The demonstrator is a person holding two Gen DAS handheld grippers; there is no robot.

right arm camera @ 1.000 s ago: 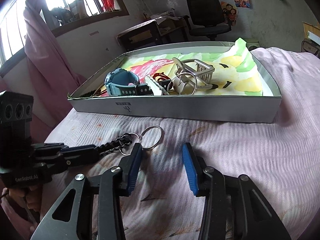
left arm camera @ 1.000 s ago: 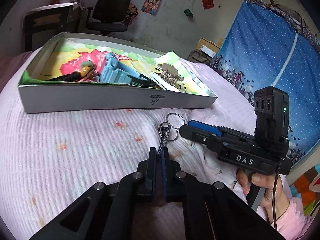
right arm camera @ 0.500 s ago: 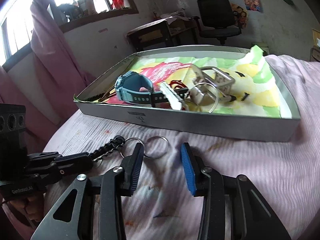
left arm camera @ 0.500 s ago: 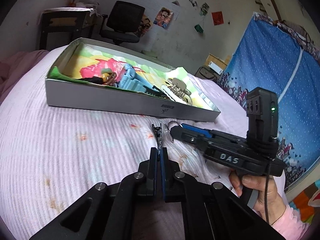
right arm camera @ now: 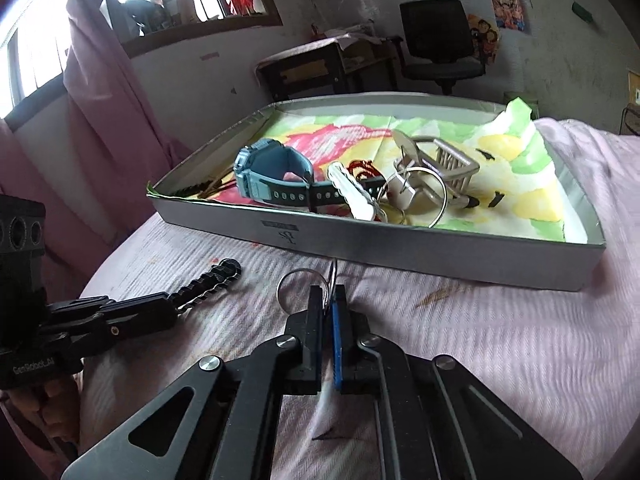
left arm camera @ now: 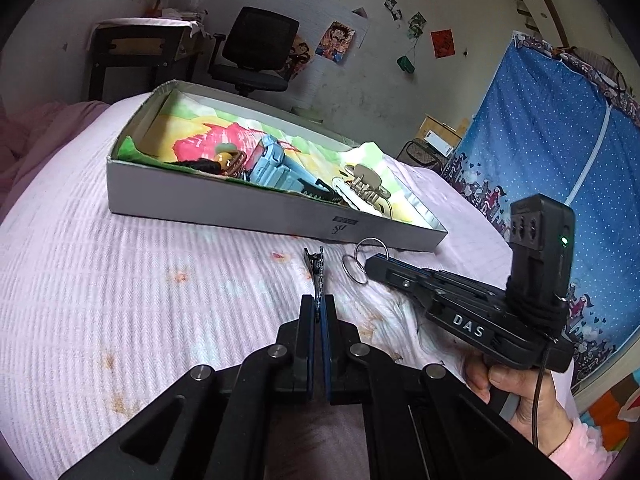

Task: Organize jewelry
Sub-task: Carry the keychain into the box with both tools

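A black braided strap [left arm camera: 318, 276] sticks out forward from my left gripper [left arm camera: 319, 300], which is shut on it. Two silver key rings [left arm camera: 345, 266] lie just right of the strap's clip end, and they look apart from it. My right gripper [right arm camera: 329, 292] is shut on these rings [right arm camera: 298, 271], just above the pink bedspread. In the right wrist view the strap [right arm camera: 208, 280] and the left gripper [right arm camera: 172, 312] come in from the left. Behind them stands a shallow grey box [right arm camera: 400, 248] holding a blue watch [right arm camera: 260, 172], a silver clip [right arm camera: 448, 160] and keys.
The box [left arm camera: 224, 208] is lined with bright printed paper and lies on a pink ribbed bedspread [left arm camera: 120, 280]. A hand in a pink sleeve [left arm camera: 532, 400] holds the right gripper. A desk and office chair [left arm camera: 256, 52] stand behind the bed, and a blue curtain [left arm camera: 560, 160] hangs at right.
The right gripper's jaws have closed onto the key rings. The strap's clip, which touched the rings before, now stands a little apart from them. The left gripper stays shut on the strap.
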